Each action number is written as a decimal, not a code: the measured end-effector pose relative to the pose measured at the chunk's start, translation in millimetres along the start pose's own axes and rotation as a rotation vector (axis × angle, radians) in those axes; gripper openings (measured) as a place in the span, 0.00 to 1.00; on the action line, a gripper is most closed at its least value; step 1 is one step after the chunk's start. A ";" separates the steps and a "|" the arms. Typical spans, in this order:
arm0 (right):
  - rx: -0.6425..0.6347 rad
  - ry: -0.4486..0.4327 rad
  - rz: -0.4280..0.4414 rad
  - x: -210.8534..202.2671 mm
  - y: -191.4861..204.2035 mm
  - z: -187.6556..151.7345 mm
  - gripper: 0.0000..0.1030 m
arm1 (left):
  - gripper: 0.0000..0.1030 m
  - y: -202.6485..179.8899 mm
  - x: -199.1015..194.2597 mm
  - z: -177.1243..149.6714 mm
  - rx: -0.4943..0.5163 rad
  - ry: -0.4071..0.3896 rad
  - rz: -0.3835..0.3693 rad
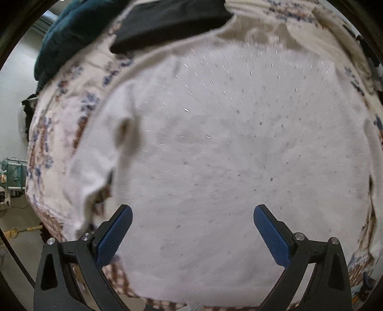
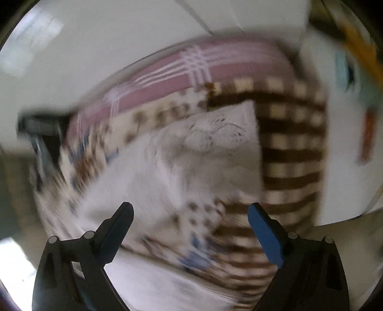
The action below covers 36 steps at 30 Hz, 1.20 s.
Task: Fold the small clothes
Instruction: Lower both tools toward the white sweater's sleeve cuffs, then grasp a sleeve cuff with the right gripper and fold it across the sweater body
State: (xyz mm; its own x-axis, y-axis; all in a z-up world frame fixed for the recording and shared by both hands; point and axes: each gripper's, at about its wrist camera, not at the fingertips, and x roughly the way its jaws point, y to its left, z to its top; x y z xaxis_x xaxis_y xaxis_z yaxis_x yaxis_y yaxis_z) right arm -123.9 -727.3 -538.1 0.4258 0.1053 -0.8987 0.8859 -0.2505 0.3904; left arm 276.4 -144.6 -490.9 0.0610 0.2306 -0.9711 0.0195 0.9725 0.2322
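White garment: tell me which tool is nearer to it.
Left. The left tool hangs open close over the white garment; the right tool, also open, sits further back over the bedspread.

Left gripper (image 1: 192,210), right gripper (image 2: 190,208): black angular frames, blue ribbed pads (image 1: 271,235) (textured), silver round screws at the knuckles.

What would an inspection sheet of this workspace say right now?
Surface: bedsheet, floral and brown-checked.
Job's things: white garment spread flat, speckled; black folded cloth beyond it.
Clutter: teal cloth at the far left; pink striped cloth, blurred.
Grippers: left hand-held gripper open above the garment; right hand-held gripper open, holding nothing.
Cables: nothing seen.
Surroundings: pale wall, blurred.
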 end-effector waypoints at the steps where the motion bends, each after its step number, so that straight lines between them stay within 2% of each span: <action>1: 0.068 0.000 0.036 8.2 -8.3 3.2 0.88 | 1.00 -3.8 5.7 0.3 0.007 0.005 -0.001; 2: 0.126 -0.008 0.080 16.1 -15.4 6.0 0.81 | 1.00 -8.7 12.3 1.5 0.017 0.007 -0.006; 4: 0.177 -0.031 0.106 24.4 -20.0 6.9 0.64 | 1.00 -17.5 22.2 5.0 0.035 0.006 -0.002; 5: 0.176 -0.056 0.105 24.4 -18.9 5.4 0.46 | 1.00 -20.1 25.7 5.6 0.044 0.008 -0.001; 6: 0.147 -0.095 0.079 21.2 -15.2 2.9 0.20 | 1.00 -22.1 28.4 6.7 0.052 0.009 0.000; 7: 0.095 -0.152 0.012 13.0 -5.7 -0.4 0.12 | 1.00 -22.7 30.1 8.8 0.056 0.005 0.002; 9: -0.033 -0.277 -0.078 -6.1 12.2 -9.3 0.11 | 1.00 -23.5 28.1 11.0 0.064 -0.010 -0.005; 11: -0.145 -0.337 -0.203 -11.8 25.8 -13.9 0.13 | 1.00 -23.9 26.7 14.0 0.072 -0.023 -0.002; 13: -0.190 -0.314 -0.304 -5.8 25.5 -16.2 0.42 | 1.00 -24.3 25.8 15.9 0.080 -0.029 -0.001; 14: -0.177 -0.294 -0.320 -3.8 21.4 -15.4 0.60 | 1.00 -24.2 26.0 17.1 0.085 -0.029 0.000; 15: -0.148 -0.281 -0.277 -4.7 13.1 -19.5 0.62 | 1.00 -23.9 26.5 18.4 0.088 -0.030 -0.001; 18: -0.030 -0.185 -0.050 7.1 -10.0 -33.2 0.66 | 1.00 -23.5 32.2 20.0 0.093 -0.022 -0.007; 21: 0.098 -0.097 0.081 42.0 -22.6 -36.4 0.66 | 1.00 -23.8 41.6 21.8 0.087 0.002 -0.009; 23: 0.190 -0.105 0.136 61.0 -30.7 -34.5 0.66 | 1.00 -23.0 46.9 22.4 0.075 0.014 -0.013; 25: 0.278 -0.158 0.183 69.8 -31.7 -28.8 0.66 | 1.00 -21.6 51.1 22.9 0.064 0.025 -0.015; 26: 0.301 -0.188 0.200 70.2 -29.9 -27.4 0.66 | 1.00 -20.7 52.7 23.2 0.058 0.028 -0.015; 28: 0.291 -0.257 0.211 66.6 -15.7 -27.2 0.56 | 1.00 -18.6 55.8 23.8 0.046 0.035 -0.018; 29: 0.262 -0.283 0.204 65.6 -6.9 -27.5 0.43 | 1.00 -17.6 56.5 23.9 0.041 0.036 -0.020; 31: 0.213 -0.299 0.187 68.3 7.7 -25.8 0.28 | 1.00 -13.3 57.9 25.4 0.034 0.035 -0.021; 32: 0.189 -0.304 0.150 71.4 16.5 -26.3 0.17 | 1.00 -11.6 57.9 25.6 0.031 0.035 -0.022; 36: 0.087 -0.348 0.071 61.7 61.8 -21.3 0.10 | 1.00 10.1 57.5 31.9 -0.005 0.014 -0.017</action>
State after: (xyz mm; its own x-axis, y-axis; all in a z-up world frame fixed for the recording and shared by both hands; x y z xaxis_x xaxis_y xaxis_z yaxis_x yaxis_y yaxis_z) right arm -39.0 -715.8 -565.2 0.3844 -0.2453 -0.8900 0.8309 -0.3283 0.4493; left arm 311.9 -122.6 -542.7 0.0472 0.2148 -0.9755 0.0158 0.9763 0.2157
